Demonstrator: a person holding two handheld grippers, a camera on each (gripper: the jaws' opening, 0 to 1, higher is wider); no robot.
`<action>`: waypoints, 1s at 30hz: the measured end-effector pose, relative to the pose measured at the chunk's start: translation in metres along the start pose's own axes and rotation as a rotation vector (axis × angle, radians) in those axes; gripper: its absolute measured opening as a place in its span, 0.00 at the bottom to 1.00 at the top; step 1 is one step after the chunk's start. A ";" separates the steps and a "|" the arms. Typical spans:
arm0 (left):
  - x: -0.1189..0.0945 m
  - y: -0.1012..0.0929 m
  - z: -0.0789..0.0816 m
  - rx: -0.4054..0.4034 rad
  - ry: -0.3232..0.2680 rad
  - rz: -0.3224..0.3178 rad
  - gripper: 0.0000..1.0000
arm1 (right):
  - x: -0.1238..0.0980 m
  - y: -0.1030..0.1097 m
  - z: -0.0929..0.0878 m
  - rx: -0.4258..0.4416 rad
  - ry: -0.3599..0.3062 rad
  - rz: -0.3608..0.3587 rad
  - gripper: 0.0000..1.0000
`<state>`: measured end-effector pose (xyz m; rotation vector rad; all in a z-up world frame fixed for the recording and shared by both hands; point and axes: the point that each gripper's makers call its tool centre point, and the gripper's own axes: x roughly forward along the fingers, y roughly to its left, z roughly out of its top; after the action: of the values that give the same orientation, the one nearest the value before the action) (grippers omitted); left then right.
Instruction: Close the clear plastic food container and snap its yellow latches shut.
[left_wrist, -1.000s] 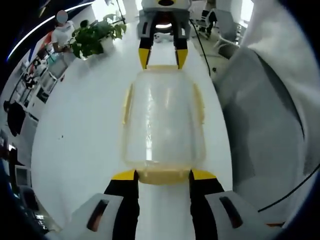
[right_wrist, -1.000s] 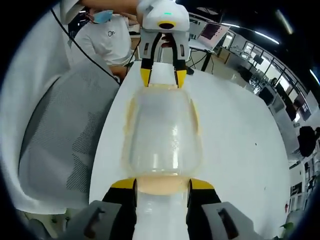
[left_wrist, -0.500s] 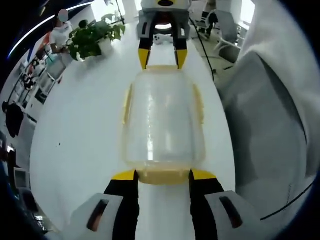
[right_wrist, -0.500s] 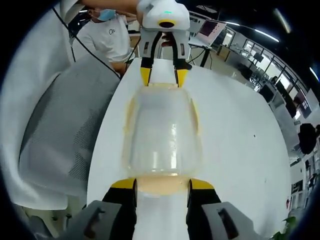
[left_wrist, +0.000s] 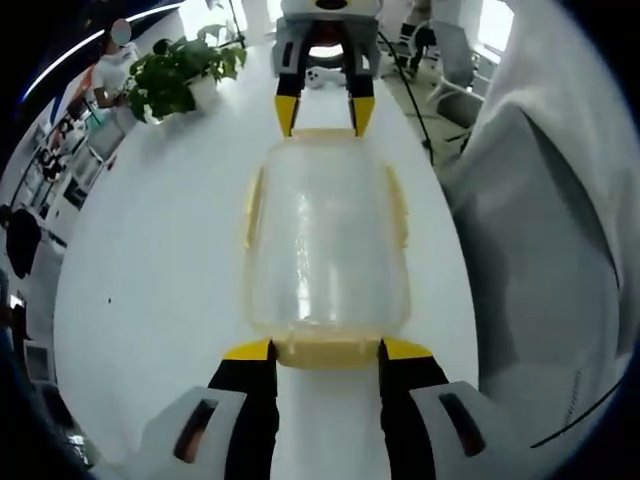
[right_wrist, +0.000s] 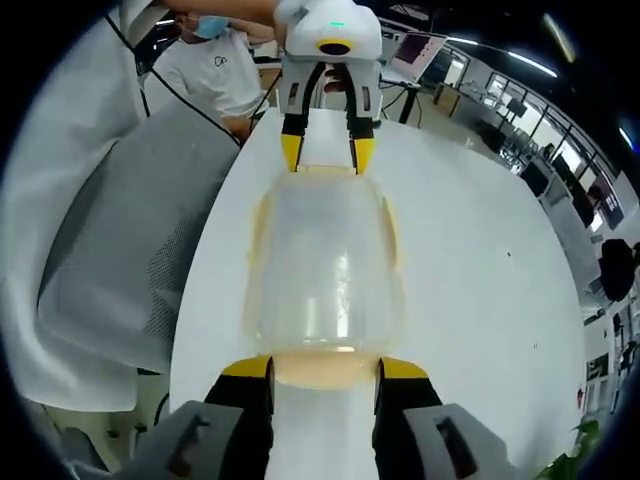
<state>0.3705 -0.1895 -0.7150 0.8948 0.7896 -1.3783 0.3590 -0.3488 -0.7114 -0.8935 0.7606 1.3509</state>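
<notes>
While the clear plastic food container (left_wrist: 327, 245) is sitting lid-down-looking on the white desk (left_wrist: 160, 270), the two tongs are meeting it from opposite ends. In the left gripper view, the left tongs (left_wrist: 325, 350) are standing with their yellow-tipped jaws apart, one on each side of the near yellow latch (left_wrist: 327, 352), which is lying between them; whether the tips are pressing on it I cannot tell. At the far end of the container, the right tongs (left_wrist: 324, 113) are coming in from the opposite side, jaws likewise apart and flanking the far latch (left_wrist: 322, 134).

In the right gripper view the same arrangement is showing in mirror: the right tongs (right_wrist: 325, 368) are straddling the near latch (right_wrist: 323, 368), and the left tongs (right_wrist: 324, 152) are sitting at the container's (right_wrist: 323, 255) far end. Yellow side latches (left_wrist: 254, 207) are running along both long edges of the container.

Beyond the desk, a potted plant (left_wrist: 180, 78) is standing at the far left in the left gripper view, and a grey mesh chair (right_wrist: 125, 240) is sitting just beside the desk's (right_wrist: 480, 270) left edge in the right gripper view, with a person in a white shirt (right_wrist: 215, 75) behind it.
</notes>
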 end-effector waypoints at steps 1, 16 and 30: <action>0.001 0.001 0.000 0.001 0.001 -0.001 0.37 | 0.000 -0.001 -0.001 0.003 0.000 0.001 0.37; 0.019 0.002 -0.007 -0.021 0.035 -0.044 0.37 | 0.015 -0.002 -0.012 0.022 0.015 0.048 0.37; 0.025 0.003 -0.011 -0.031 0.038 -0.064 0.37 | 0.027 -0.002 -0.017 0.039 0.021 0.066 0.37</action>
<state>0.3756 -0.1909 -0.7419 0.8803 0.8733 -1.4046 0.3636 -0.3508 -0.7429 -0.8599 0.8362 1.3815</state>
